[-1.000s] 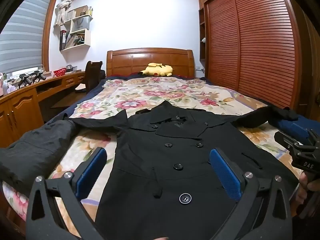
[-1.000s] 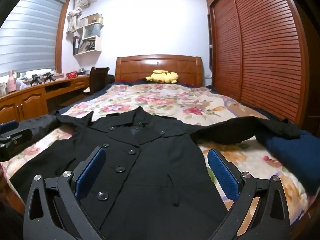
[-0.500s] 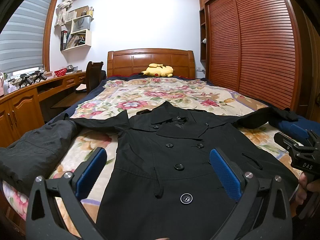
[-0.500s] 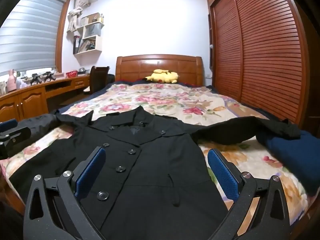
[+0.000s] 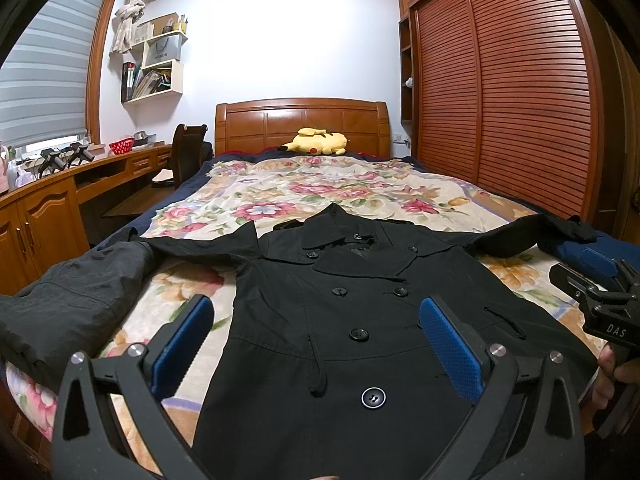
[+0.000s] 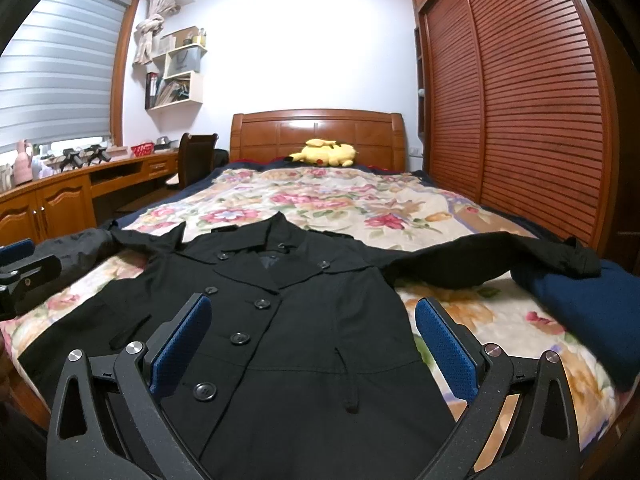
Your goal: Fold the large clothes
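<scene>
Coat [image 5: 344, 320]: plain black, black buttons throughout; bedspread [image 5: 320, 192]: cream ground with a pink and red floral print and green leaves, edged in navy. Plush toy [image 5: 316, 143]: yellow; headboard [image 5: 302, 120]: orange-brown wood; wardrobe doors [image 5: 520, 92]: reddish-brown, horizontally slatted. Pads [image 5: 450, 344] of both grippers: blue, set in black frames; folded cloth [image 6: 592, 312] at the bed's right edge: navy.

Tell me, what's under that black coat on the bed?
The coat lies on a floral blanket. Its right cuff rests on something navy. Whatever lies directly beneath the coat is covered.
</scene>
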`<move>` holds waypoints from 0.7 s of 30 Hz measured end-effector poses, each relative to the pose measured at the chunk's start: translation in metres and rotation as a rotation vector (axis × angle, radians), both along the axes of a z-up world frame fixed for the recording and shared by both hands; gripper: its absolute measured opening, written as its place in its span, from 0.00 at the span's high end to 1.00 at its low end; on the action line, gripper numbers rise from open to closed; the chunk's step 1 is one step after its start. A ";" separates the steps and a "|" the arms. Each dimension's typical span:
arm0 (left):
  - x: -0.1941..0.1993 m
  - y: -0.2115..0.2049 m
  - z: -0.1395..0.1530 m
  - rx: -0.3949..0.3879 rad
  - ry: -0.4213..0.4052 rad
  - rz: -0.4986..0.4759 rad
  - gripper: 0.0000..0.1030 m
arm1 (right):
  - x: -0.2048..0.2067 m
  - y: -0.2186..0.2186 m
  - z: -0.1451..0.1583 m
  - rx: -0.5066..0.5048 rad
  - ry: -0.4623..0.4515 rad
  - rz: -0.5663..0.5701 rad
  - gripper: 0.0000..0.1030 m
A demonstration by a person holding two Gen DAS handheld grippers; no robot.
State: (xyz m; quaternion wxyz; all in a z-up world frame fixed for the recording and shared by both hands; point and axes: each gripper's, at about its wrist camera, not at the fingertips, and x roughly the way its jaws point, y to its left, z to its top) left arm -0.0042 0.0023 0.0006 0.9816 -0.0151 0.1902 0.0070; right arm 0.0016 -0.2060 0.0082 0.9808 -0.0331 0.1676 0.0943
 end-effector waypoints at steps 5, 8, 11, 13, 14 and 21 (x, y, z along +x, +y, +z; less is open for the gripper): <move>0.000 0.000 0.000 0.001 -0.001 -0.001 0.00 | 0.000 0.000 0.000 -0.001 -0.001 0.000 0.00; 0.000 0.000 0.000 0.001 0.001 0.000 0.00 | 0.000 -0.001 0.000 -0.001 0.000 0.000 0.00; 0.000 0.000 0.000 -0.001 0.000 0.000 0.00 | 0.000 0.000 0.000 -0.001 0.000 -0.001 0.00; -0.001 0.001 0.001 0.000 -0.001 0.001 0.00 | 0.000 -0.001 0.000 0.001 0.001 0.001 0.00; -0.001 0.001 0.001 0.000 -0.001 0.001 0.00 | 0.000 -0.001 0.000 0.000 0.000 0.001 0.00; -0.001 0.001 0.001 0.000 0.000 0.001 0.00 | 0.000 -0.001 0.000 -0.001 0.001 0.000 0.00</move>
